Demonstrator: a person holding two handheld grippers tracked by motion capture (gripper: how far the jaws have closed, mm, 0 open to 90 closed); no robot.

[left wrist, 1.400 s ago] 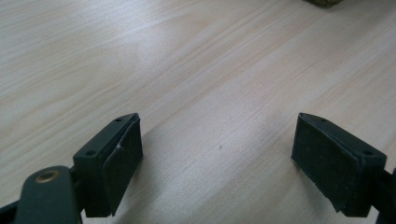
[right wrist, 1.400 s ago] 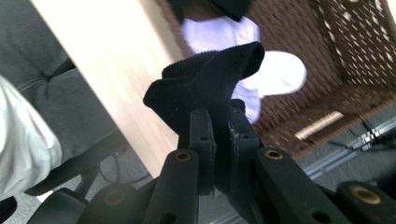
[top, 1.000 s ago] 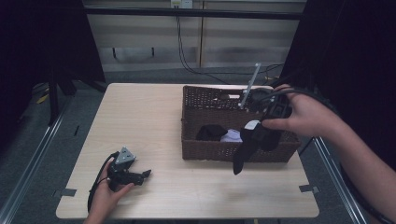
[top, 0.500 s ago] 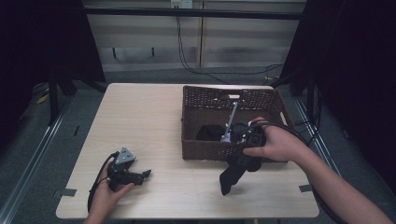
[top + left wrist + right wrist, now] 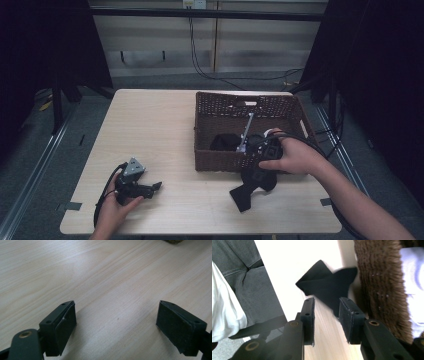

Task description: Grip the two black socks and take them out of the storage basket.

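Observation:
A black cloth (image 5: 246,194) lies on the table just in front of the brown wicker basket (image 5: 220,161). In the right gripper view the black cloth (image 5: 327,285) spreads flat on the wood beyond the jaws, one edge reaching between them. My right gripper (image 5: 259,172) hangs over it at the basket's front wall, and the right gripper (image 5: 327,305) is open, its jaws parted and not pressing the cloth. My left gripper (image 5: 156,186) rests on the table at the near left. Nothing but bare wood shows between the wide-open jaws of the left gripper (image 5: 116,322).
Inside the basket lies another dark cloth (image 5: 225,142) and a white one (image 5: 412,277). The basket wall (image 5: 382,285) stands close beside my right jaws. The table's near edge (image 5: 200,233) and the person's lap are just below the black cloth.
My right gripper came from above the basket toward the near edge, bringing the black cloth over the front wall and down onto the table. The left gripper stayed still.

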